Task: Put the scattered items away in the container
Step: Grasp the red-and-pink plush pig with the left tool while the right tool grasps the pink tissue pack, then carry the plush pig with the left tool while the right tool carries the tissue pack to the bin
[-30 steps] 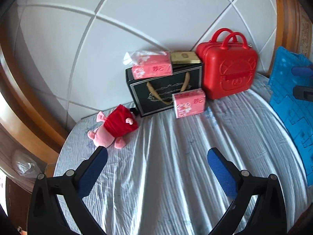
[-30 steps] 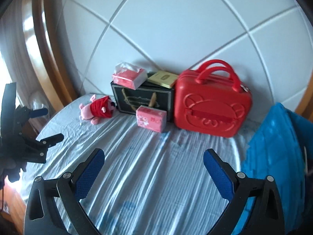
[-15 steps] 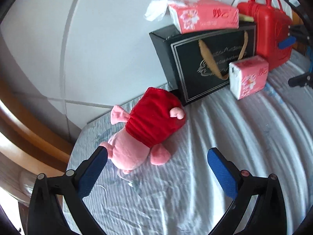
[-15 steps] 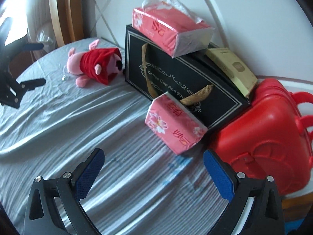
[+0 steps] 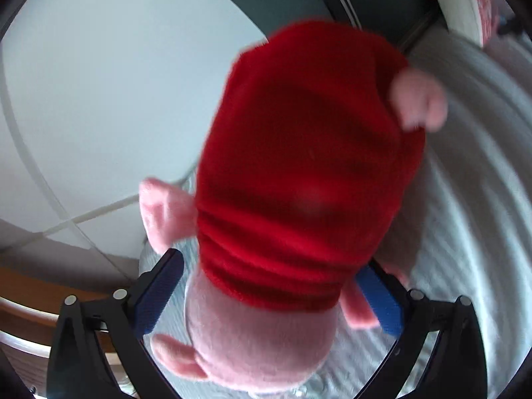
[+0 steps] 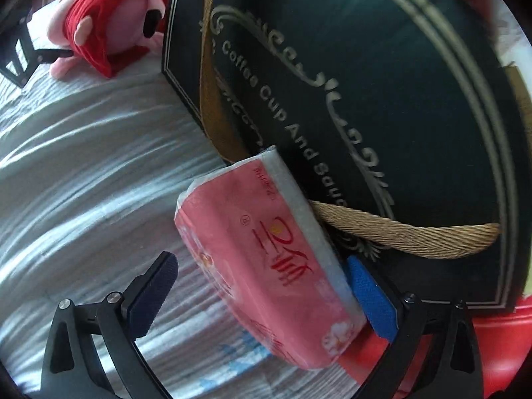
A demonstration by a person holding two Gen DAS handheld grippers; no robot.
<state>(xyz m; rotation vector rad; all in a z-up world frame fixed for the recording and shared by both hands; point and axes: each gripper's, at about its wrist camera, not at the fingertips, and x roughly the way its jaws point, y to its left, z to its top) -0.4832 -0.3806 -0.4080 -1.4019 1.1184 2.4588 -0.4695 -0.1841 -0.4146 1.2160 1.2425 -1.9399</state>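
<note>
**Both grippers straddle their targets, neither one clamped**

Left wrist view: my left gripper (image 5: 266, 299) sits w/ fingers spread either side of the pink plush pig (image 5: 299, 199) in its red hood, pads not yet pressing. The toy is soft & rounded; I judge a squeeze on the loose hood alone could let the body slip out.

Right wrist view: my right gripper (image 6: 262, 296) is also apart, framing the pink tissue pack (image 6: 269, 262), which leans on the black gift bag (image 6: 382, 99) and touches its rope handle (image 6: 399, 232). Risk as I see it: the far pad may snag the rope or nudge the bag when closing. The slick wrapper could also squirt free.

Behind, low right, a sliver of the red case (image 6: 492, 349) shows on the striped sheet (image 6: 83, 166).
</note>
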